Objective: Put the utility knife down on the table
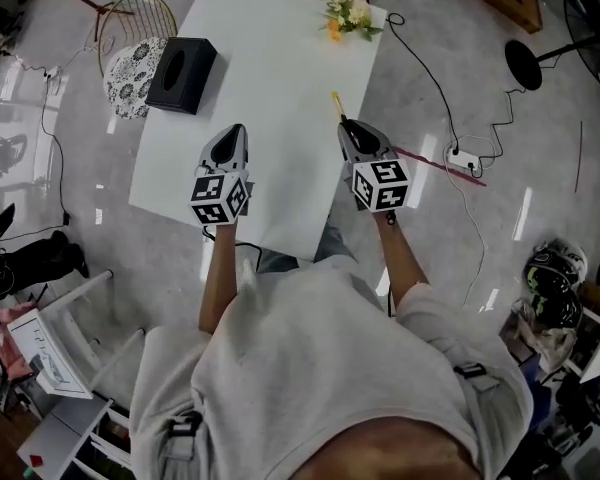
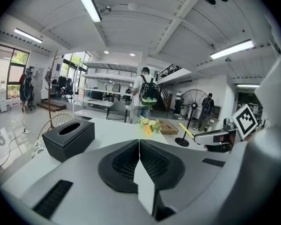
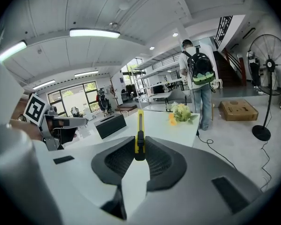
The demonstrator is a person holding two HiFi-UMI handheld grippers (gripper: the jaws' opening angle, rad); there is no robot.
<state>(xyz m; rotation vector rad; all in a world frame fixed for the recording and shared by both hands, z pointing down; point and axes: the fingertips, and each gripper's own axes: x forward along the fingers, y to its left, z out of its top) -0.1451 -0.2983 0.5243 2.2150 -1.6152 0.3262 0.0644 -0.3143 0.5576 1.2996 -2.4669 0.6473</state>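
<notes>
Right gripper view shows the right gripper (image 3: 139, 142) pinching the yellow utility knife (image 3: 140, 121), which is barely visible in head view; the left gripper (image 2: 139, 141) is pressed together.

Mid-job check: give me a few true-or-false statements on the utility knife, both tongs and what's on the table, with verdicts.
1. The right tongs grip the yellow utility knife. True.
2. The utility knife lies on the white table. False: it is clamped between the right tongs.
3. The left tongs are shut and empty. True.
4. The black tissue box touches the flowers. False: the box stands at the table's left edge, the flowers at its far right corner.
</notes>
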